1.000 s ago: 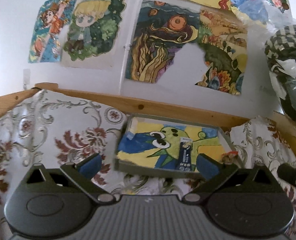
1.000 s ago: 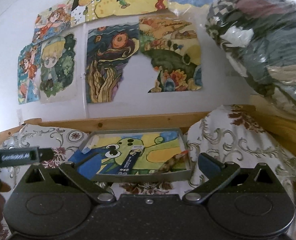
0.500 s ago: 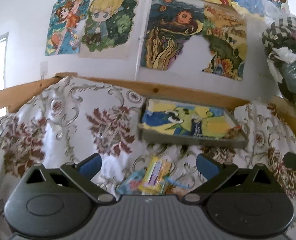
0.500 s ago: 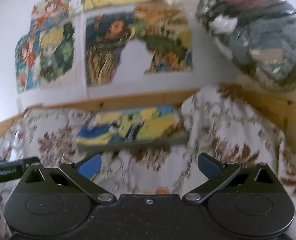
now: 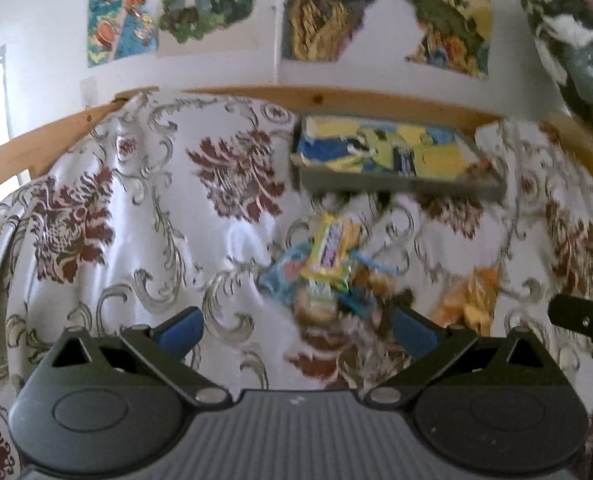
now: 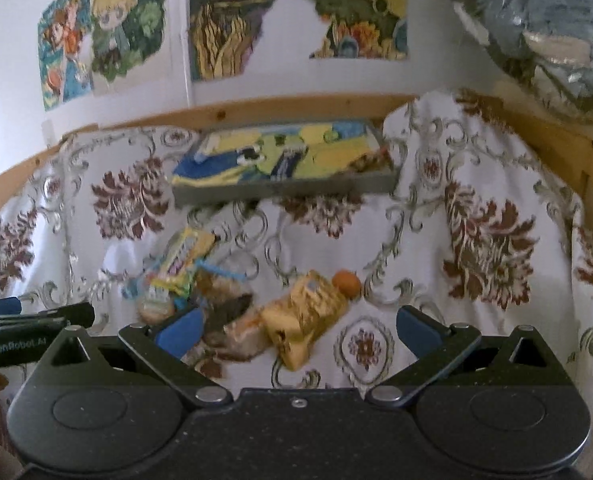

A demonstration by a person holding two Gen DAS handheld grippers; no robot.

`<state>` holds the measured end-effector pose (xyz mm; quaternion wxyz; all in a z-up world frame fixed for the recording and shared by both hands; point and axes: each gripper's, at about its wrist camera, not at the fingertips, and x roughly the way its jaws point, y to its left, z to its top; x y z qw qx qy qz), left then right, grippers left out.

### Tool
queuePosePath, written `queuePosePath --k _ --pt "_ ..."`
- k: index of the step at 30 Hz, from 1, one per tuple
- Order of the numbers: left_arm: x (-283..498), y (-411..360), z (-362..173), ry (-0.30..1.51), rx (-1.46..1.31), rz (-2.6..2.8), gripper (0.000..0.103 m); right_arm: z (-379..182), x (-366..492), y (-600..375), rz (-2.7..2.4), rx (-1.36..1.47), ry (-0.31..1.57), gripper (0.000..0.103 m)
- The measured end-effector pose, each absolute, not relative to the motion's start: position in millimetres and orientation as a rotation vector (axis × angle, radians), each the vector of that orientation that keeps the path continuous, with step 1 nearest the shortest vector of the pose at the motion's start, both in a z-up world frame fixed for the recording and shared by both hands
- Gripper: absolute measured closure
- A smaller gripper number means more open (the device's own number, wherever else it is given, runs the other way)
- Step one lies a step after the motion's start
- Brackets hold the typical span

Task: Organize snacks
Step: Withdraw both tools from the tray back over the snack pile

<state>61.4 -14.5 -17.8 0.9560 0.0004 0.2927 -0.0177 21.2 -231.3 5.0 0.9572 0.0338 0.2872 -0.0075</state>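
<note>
Right wrist: blue packet [image 6: 286, 165] in tray [image 6: 284, 190]

Motion blur smears the snack pile [image 5: 328, 272] in the left wrist view, so its wrappers run together and no print can be read. The dark packet in the tray [image 6: 284, 166] is too small to identify. The near end of the golden packet [image 6: 304, 320] may lie on a neighbouring wrapper; the view cannot settle it. The plastic-wrapped bundle [image 6: 544, 24] at far right is cut by the frame edge.
</note>
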Motion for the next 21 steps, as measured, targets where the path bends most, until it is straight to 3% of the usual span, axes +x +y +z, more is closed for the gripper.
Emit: queuePosePath --k 10,21 --pt "66.2 -23.4 -32.0 0.695 0.065 -0.027 0.000 -11.7 34.4 -232.8 -0.047 0.068 0.714 0.001" --pt "69.0 -21.2 -31.8 0.706 0.063 -0.020 0.000 -15.1 39.4 -228.5 -0.033 0.046 0.738 0.001"
